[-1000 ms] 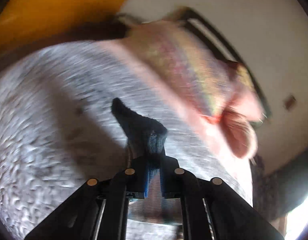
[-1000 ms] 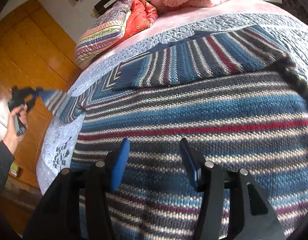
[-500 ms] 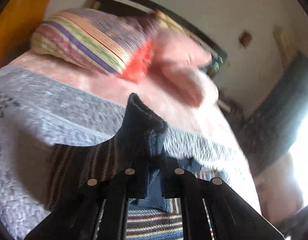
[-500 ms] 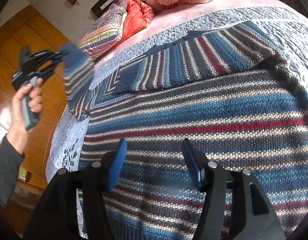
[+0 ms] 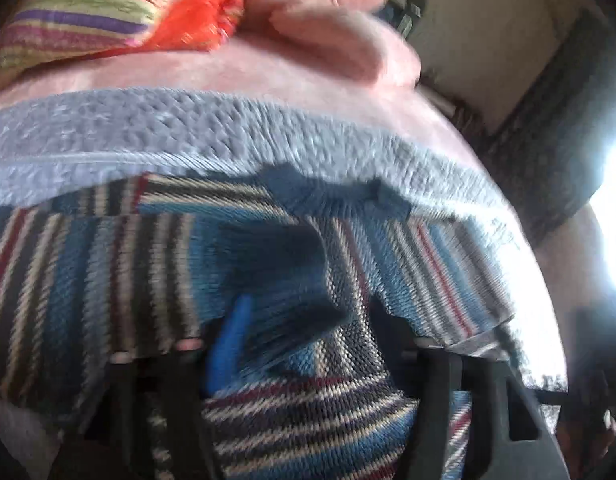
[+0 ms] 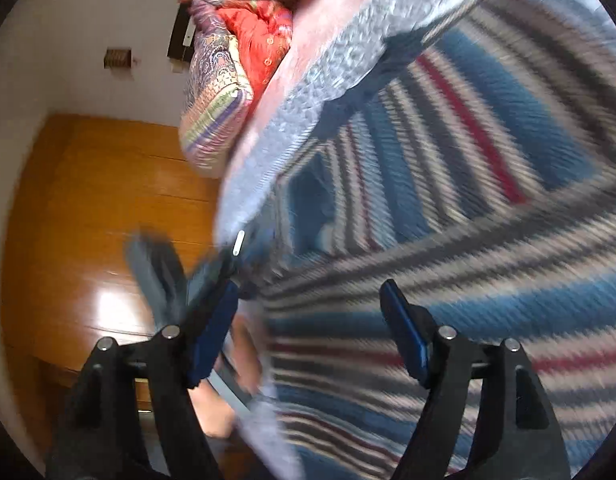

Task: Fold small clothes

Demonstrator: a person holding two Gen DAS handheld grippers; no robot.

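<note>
One striped knit sweater, blue, grey and red, is lying on a quilted bed; left gripper jaws are parting around a fold, right gripper jaws are gaping wide, empty.

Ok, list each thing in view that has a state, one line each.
Striped sweater: spread on the bed, one sleeve folded over the body.
Left claw: open, sweater fabric between its fingers.
Right claw: open, holding nothing, over the sweater's edge.
Grey quilt: spread flat under the sweater.
Patterned pillow: lying at the head of the bed.
Pink blanket: bunched near the pillow.
</note>
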